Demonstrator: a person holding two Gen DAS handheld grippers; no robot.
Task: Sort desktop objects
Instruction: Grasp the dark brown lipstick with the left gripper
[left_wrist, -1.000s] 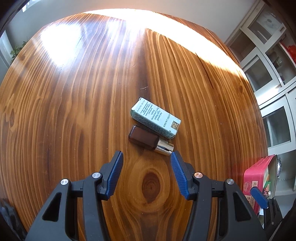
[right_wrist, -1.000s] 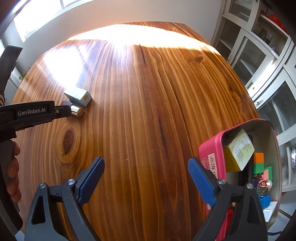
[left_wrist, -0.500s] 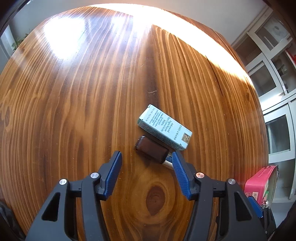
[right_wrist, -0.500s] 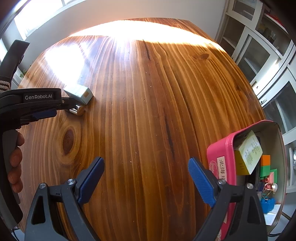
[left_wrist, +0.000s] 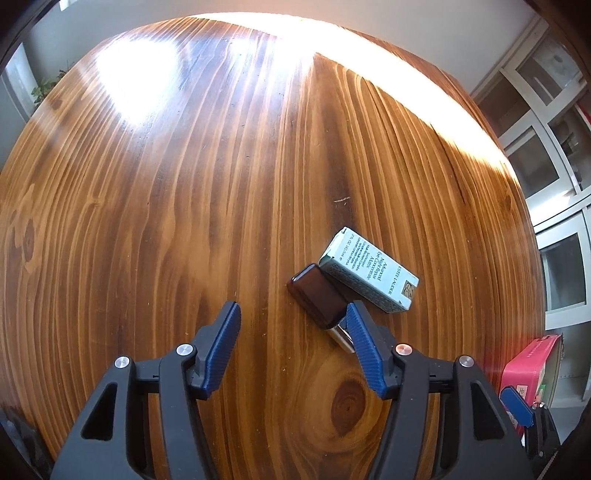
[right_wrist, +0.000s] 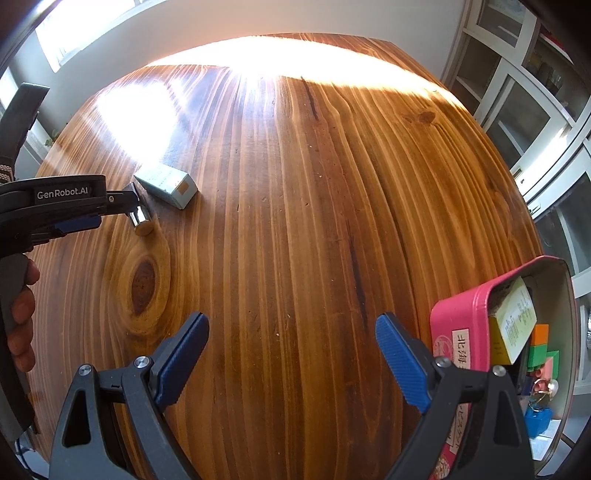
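1. The left hand-held gripper (left_wrist: 291, 345) points steeply down at the worktop (left_wrist: 184, 206). Its blue pads stand apart and have just been opening, with nothing pressed between them.
2. The right-hand pad of that gripper sits over the silver end of the brown bottle (left_wrist: 318, 295); whether it touches cannot be told. Most of the bottle lies ahead of the pads, not between them.
3. In the right wrist view a person's hand (right_wrist: 18, 314) grips the left tool's handle at the left edge, fingers curled round it.
4. The right hand-held gripper (right_wrist: 291, 360) also points steeply down. Its pads are wide apart and empty over bare wood.
5. Count on the wood: one brown bottle, lying on its side, and one pale green carton (left_wrist: 371, 275), also lying flat.
6. The carton lies just beyond the bottle and alongside it, the two touching or nearly so along their long sides.
7. One pink tin (right_wrist: 458, 317) stands open at the near right, just beside the right gripper's outer pad. In it show a yellow-green printed box (right_wrist: 515, 323), an orange block (right_wrist: 539, 334), a green block (right_wrist: 537, 356) and a blue piece (right_wrist: 539, 421), among small things too jumbled to count.
8. The worktop is glossy striped pine with a dark knot (left_wrist: 345, 400) near the left gripper.
9. Strong sunlight glares across the far edge.
10. Beyond, a pale wall, a window at upper left, and white glass-door cabinets (right_wrist: 517, 110) on the right.
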